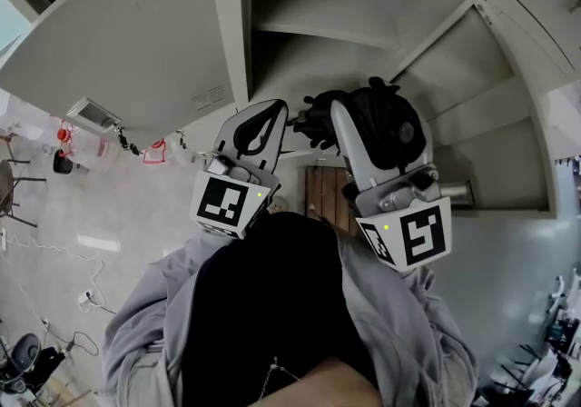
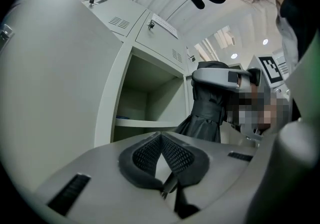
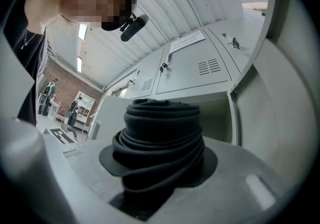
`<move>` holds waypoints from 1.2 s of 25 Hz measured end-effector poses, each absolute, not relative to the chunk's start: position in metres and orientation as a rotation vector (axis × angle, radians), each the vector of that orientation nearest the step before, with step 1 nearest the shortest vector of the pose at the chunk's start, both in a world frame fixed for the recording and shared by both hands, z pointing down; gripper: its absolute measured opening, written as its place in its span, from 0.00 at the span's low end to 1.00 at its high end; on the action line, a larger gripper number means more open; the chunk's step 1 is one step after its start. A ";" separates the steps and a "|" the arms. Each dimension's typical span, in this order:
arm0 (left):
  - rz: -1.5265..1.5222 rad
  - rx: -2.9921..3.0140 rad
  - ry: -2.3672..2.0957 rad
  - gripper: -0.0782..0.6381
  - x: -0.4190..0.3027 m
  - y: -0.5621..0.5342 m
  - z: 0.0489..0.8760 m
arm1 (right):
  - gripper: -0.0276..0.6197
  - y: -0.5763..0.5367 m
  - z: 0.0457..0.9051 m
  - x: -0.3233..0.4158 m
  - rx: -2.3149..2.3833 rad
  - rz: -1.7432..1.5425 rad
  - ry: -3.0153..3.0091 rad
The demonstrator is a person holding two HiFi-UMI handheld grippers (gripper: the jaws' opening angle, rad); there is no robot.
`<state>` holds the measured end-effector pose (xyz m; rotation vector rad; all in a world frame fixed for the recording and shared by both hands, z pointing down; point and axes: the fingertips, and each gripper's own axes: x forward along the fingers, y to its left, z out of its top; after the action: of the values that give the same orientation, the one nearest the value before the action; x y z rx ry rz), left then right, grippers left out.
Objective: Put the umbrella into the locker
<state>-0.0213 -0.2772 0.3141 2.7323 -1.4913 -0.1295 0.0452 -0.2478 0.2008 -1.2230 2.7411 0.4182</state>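
A folded black umbrella point(image 1: 388, 126) sits between the jaws of my right gripper point(image 1: 368, 110), which is shut on it in front of the open grey locker point(image 1: 363, 51). In the right gripper view the rolled fabric of the umbrella point(image 3: 160, 128) fills the gap of the right gripper point(image 3: 160, 165), with a locker compartment behind it. My left gripper point(image 1: 275, 113) hangs just left of it, shut and empty. In the left gripper view the left gripper point(image 2: 161, 140) has its pads pressed together. Beyond it hangs the umbrella point(image 2: 207, 110), with a locker shelf point(image 2: 145, 123) behind.
An open locker door point(image 1: 136, 42) stands at the left, and a second open door point(image 1: 481, 114) at the right. Closed upper lockers point(image 2: 155, 30) lie above the compartment. Cables and red items point(image 1: 156, 153) lie on the floor at left. A wooden piece point(image 1: 327, 194) is below the grippers.
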 end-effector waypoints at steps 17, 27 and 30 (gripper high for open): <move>-0.047 2.833 -1.311 0.12 -0.010 -0.292 0.318 | 0.32 -0.269 0.209 0.029 -1.247 0.728 2.595; 0.012 2.806 -1.353 0.12 -0.025 -0.297 0.325 | 0.32 -0.304 0.245 0.028 -1.346 0.709 2.521; 0.027 2.793 -1.366 0.12 -0.029 -0.300 0.329 | 0.32 -0.312 0.252 0.031 -1.378 0.690 2.490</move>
<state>-0.0286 -0.2995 0.3286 2.7935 -1.3657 0.0274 0.0307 -0.3118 0.2522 -1.3778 2.4900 0.6898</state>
